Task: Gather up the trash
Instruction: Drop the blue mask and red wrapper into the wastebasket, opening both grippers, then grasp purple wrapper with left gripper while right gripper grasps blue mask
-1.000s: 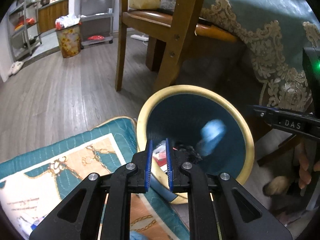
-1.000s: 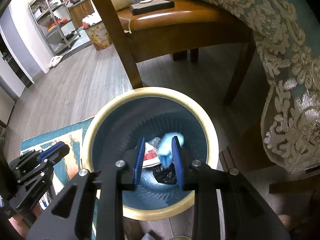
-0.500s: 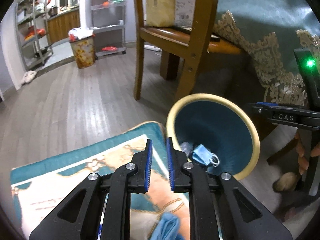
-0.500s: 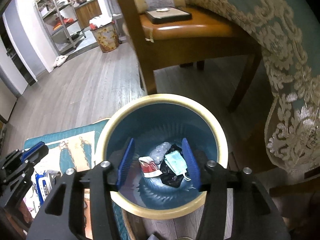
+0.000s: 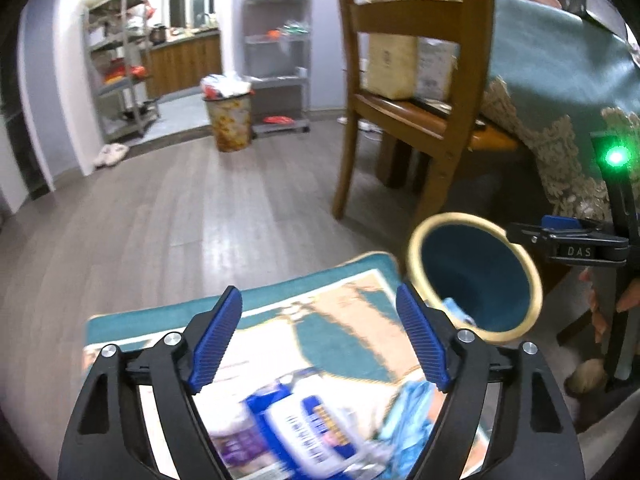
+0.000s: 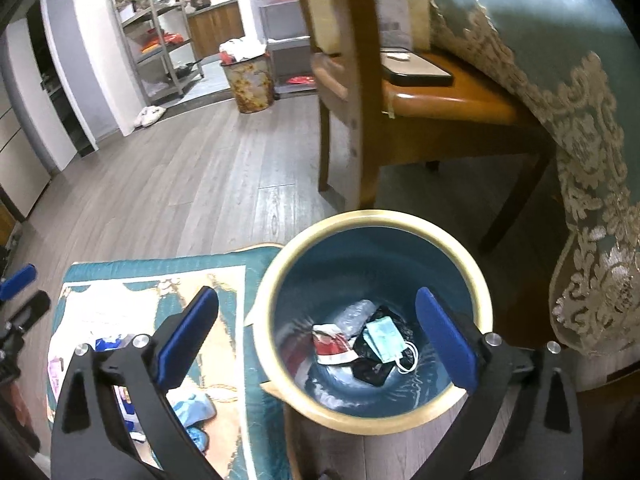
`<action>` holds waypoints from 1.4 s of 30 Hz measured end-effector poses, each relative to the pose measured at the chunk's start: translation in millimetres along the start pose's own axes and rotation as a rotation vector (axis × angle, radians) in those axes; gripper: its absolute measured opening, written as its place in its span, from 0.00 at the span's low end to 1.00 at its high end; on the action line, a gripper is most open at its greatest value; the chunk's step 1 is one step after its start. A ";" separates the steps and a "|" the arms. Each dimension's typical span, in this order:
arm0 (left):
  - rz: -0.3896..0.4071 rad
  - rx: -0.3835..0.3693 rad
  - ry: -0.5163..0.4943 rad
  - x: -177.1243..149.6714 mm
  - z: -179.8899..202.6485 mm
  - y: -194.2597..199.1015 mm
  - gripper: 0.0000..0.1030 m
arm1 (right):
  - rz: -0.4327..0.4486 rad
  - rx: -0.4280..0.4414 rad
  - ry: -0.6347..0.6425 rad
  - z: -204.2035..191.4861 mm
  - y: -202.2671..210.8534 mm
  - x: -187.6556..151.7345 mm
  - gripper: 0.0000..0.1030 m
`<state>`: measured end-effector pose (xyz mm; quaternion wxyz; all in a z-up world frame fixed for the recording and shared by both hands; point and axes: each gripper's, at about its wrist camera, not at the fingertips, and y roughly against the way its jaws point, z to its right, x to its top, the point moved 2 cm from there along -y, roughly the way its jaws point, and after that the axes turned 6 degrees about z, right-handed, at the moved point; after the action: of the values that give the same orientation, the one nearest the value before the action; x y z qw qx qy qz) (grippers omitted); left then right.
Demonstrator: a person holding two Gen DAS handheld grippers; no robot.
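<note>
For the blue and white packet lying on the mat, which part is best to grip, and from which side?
Probably from above, across its narrow width: the blue and white packet lies flat on the mat, directly below the open left hand-held gripper. The image is blurred, so its edges are unclear.

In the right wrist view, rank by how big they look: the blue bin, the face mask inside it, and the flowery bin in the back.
1. blue bin
2. flowery bin, though farther away, so unsure
3. face mask

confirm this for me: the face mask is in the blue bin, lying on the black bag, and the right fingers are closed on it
Not quite. The mask is in the bin, lying on the black bag, but the right gripper has just been opening and stands wide above the bin with nothing between its fingers. The right wrist view shows it.
</note>
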<state>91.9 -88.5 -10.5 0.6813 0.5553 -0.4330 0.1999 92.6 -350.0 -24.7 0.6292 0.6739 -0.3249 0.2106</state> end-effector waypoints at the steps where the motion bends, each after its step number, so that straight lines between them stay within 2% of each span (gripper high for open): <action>1: 0.003 0.010 0.000 -1.3 -4.9 3.8 0.81 | 0.001 0.006 0.007 -6.3 0.7 -0.5 0.94; 14: 0.009 0.203 0.073 -35.0 -100.8 67.5 0.83 | -0.032 0.101 0.001 -79.6 11.3 -21.2 0.94; 19: -0.001 0.261 0.091 -61.0 -134.8 84.2 0.84 | -0.071 0.081 0.035 -103.3 8.1 -41.2 0.94; 26: -0.151 0.368 0.207 -114.8 -201.7 78.2 0.84 | -0.165 0.040 0.025 -114.1 -11.7 -70.2 0.94; 32: -0.279 0.383 0.304 -146.7 -228.8 64.8 0.84 | -0.263 0.032 0.000 -118.7 -33.0 -88.7 0.93; 37: -0.383 0.364 0.314 -162.6 -229.1 49.1 0.82 | -0.348 0.025 0.001 -121.7 -49.2 -102.5 0.81; 42: -0.446 0.327 0.322 -174.8 -224.0 33.4 0.66 | -0.409 0.011 0.005 -122.7 -59.4 -114.2 0.68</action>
<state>53.9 166.3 -134.8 0.6696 0.7001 -0.1495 0.1978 69.7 -209.6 -131.4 0.6560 0.7287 -0.1788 0.0817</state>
